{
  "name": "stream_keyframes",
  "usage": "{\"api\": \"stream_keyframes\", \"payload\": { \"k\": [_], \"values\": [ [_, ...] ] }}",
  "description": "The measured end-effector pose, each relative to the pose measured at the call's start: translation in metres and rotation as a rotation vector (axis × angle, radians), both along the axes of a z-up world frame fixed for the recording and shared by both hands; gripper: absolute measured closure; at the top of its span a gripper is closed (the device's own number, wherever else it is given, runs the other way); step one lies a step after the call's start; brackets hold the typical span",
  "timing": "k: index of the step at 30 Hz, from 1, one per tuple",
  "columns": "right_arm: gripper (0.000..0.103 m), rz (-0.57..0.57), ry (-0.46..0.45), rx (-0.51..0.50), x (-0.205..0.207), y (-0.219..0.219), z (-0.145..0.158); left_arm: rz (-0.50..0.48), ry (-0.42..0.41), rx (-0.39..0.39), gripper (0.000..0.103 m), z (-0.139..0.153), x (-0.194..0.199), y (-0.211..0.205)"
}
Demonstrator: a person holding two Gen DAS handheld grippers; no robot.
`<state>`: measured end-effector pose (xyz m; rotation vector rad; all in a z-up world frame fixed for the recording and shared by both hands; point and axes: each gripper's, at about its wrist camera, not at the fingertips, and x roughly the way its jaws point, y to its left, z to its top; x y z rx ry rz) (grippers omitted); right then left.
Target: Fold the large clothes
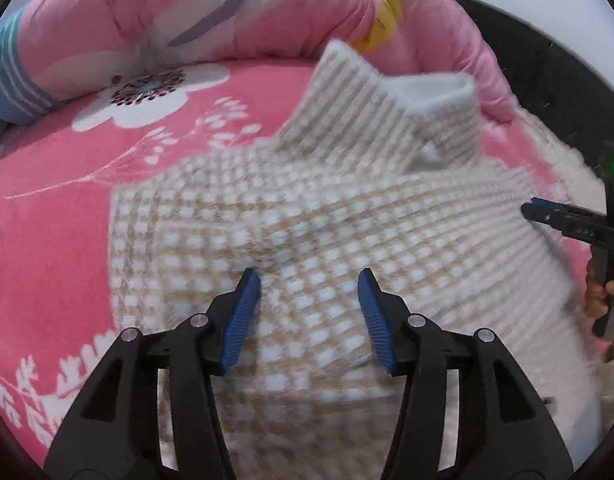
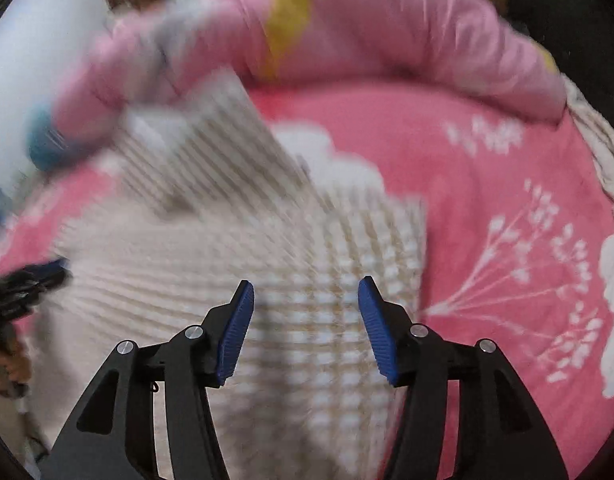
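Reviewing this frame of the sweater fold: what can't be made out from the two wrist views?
- Sweater: near hem cut off by the bottom edge and hidden behind the left claw in the left wrist view.
- Sweater's collar end: smeared by motion blur in the right wrist view; knit pattern unreadable.
- Right claw: only part shows at the left wrist view's right edge.
- Quilt: print blurred in the right wrist view.

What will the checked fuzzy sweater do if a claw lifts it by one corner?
The sweater would probably droop and unfold, since it is soft knit lying in loose folds on the pink blanket. It looks thick, so likely a bit heavy. Its fuzzy surface should not slip easily.
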<state>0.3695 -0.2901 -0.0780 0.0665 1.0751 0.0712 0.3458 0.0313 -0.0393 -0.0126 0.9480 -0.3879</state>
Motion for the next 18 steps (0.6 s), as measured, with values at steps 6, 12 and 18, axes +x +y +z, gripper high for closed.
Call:
{"api": "stream_keyframes", "payload": {
  "k": [6,12,18],
  "values": [
    [0.043,-0.049,-0.033,0.102,-0.011,-0.013,0.038,-0.018,-0.025,-0.011,0.053,0.000,-0.013,0.010],
    [0.040,-0.083,0.058,0.055,0.013,-0.010,0.001,0.001,-0.026,-0.061,0.053,0.000,-0.011,0.013],
    [0.040,-0.024,-0.083,0.067,-0.035,0.043,0.061,-0.007,-0.075,-0.088,0.052,0.026,-0.033,0.025]
  ]
}}
